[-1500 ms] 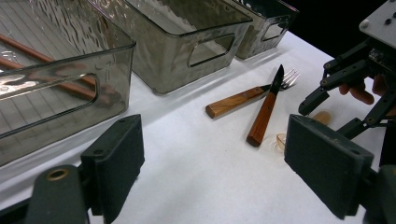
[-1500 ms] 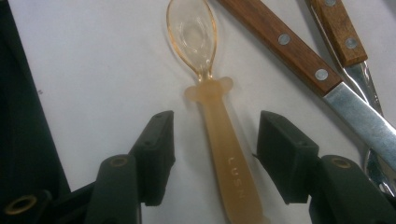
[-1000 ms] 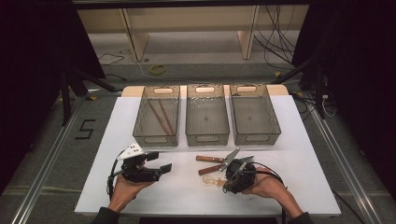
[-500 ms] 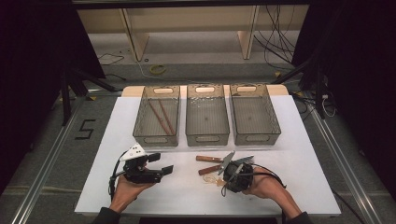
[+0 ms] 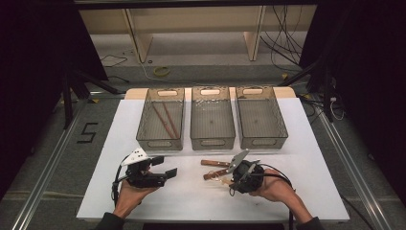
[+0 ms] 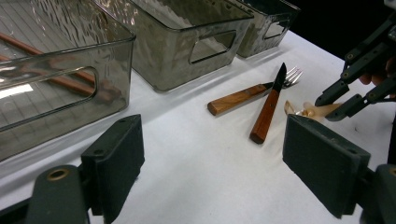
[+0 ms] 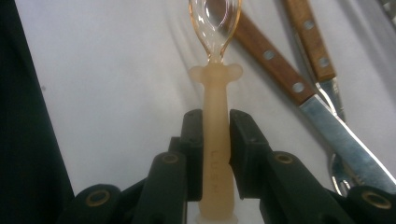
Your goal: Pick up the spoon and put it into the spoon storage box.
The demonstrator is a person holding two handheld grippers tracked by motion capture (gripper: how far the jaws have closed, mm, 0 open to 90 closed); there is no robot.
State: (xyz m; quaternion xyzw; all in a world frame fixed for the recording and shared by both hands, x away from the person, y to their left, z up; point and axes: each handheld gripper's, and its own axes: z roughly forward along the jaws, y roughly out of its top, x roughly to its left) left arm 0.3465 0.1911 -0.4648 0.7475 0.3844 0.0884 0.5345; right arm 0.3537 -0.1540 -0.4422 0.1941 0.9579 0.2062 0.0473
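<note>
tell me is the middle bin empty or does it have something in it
Empty. The high view shows the bare floor of the middle bin, while the left bin holds two chopsticks.

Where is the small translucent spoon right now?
The spoon is clamped by its handle in the right gripper, low over the white table, just beside the wood-handled knife and fork.

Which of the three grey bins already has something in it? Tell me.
The left bin: two reddish-brown chopsticks lie inside. The middle bin and right bin look empty.
</note>
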